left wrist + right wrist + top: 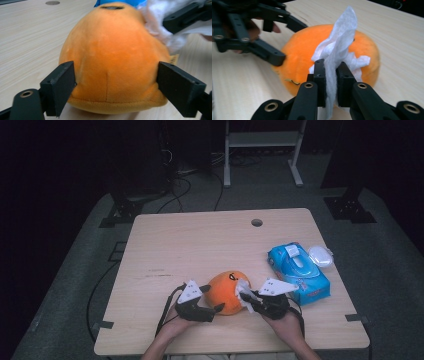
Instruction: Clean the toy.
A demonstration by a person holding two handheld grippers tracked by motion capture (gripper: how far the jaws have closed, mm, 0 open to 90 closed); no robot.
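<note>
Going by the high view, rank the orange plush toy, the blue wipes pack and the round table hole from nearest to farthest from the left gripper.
From the left gripper:
1. Orange plush toy, right at its jaws.
2. Blue wipes pack, off to the right.
3. Table hole, near the far edge.

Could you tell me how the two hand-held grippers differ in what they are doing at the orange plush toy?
The left hand-held gripper has wide jaws flanking the orange plush toy; the right hand-held gripper is shut on a white wipe. The left sits low at the toy's base; the right holds its wipe against the toy's side. Both are black.
</note>
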